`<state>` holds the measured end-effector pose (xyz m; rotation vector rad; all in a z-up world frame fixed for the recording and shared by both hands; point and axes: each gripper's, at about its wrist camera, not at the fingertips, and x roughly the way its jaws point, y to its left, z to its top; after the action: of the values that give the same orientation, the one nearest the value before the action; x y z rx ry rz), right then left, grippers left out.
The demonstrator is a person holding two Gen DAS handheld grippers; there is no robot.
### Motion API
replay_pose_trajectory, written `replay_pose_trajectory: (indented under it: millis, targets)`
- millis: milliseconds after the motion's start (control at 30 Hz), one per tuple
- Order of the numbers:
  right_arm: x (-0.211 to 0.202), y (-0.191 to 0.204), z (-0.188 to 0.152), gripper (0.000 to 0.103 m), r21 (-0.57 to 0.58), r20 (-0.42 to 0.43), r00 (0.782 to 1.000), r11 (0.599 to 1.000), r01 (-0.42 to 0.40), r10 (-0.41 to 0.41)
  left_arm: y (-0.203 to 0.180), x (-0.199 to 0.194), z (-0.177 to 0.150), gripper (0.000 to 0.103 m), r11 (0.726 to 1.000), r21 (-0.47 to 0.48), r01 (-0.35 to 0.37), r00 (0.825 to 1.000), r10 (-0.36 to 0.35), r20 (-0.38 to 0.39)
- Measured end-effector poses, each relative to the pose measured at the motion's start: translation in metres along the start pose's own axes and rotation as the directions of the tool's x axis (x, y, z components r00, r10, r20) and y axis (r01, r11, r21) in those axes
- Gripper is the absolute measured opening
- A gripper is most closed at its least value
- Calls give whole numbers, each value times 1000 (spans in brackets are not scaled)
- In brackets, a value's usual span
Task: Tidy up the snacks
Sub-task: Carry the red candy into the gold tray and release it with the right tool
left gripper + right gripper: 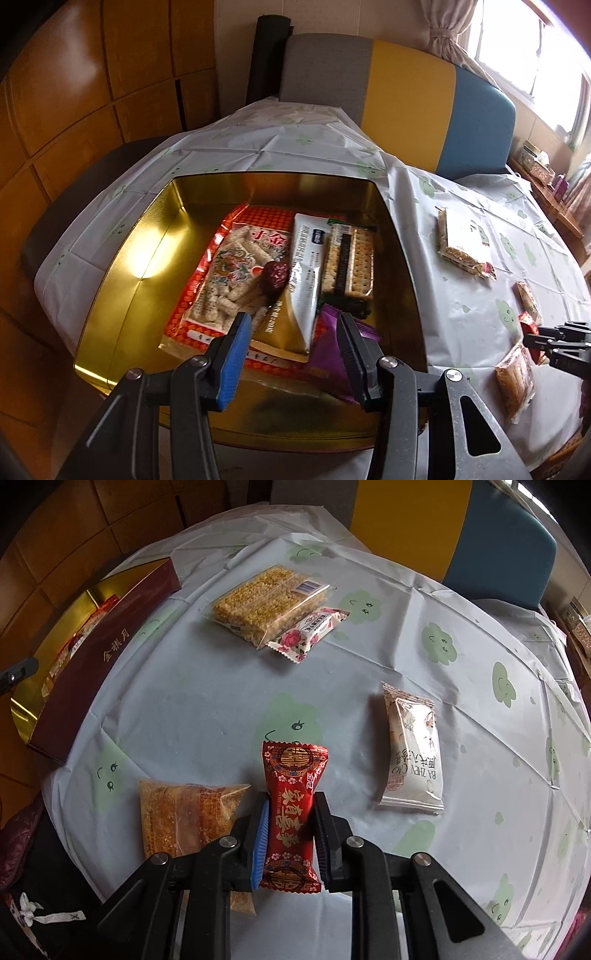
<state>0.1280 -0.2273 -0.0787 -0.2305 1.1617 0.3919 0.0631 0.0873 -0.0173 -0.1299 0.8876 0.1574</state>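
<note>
My right gripper (290,834) has its jaws clenched on a red candy packet (291,812), held above the surface (207,709). Left of these jaws lies an orange snack bag (184,816); ahead and to the right, a white packet (413,753). My left gripper (291,350) hangs over the gold tin (122,266), jaws released, a purple wrapper (328,350) beneath them.

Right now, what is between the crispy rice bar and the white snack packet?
In the right wrist view, the flowery packet lies between the crispy rice bar and the white snack packet, tucked against the bar; beyond it, bare tablecloth.
</note>
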Motion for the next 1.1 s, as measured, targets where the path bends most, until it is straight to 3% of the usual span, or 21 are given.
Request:
replay_pose_trajectory:
  millis: [267,467,600,733,867,1000,1100]
  targets:
    - [-24,-2,10,22,81,88,996,996,-35,28,33,1,2,48,995,-91,-36,999,36,4]
    - [-53,68,34,22,-36,175,972,987,-154,158,70,0,3,48,980,-180,-89,996,92,10]
    - [-59,134,56,22,-159,194,943,957,-243,271,89,-1,3,48,969,-218,-117,993,122,10]
    - [-55,201,71,23,-274,159,914,906,-323,374,101,-1,1,48,962,-241,-127,991,133,8]
    - [-27,247,75,27,-344,78,918,874,-342,390,108,0,-2,48,962,-242,-127,991,132,4]
    - [-2,259,69,31,-326,16,927,879,-348,374,107,2,-4,48,965,-231,-126,991,131,3]
    - [-2,255,63,31,-317,18,930,885,-342,366,104,5,-5,48,966,-225,-128,991,131,-2]
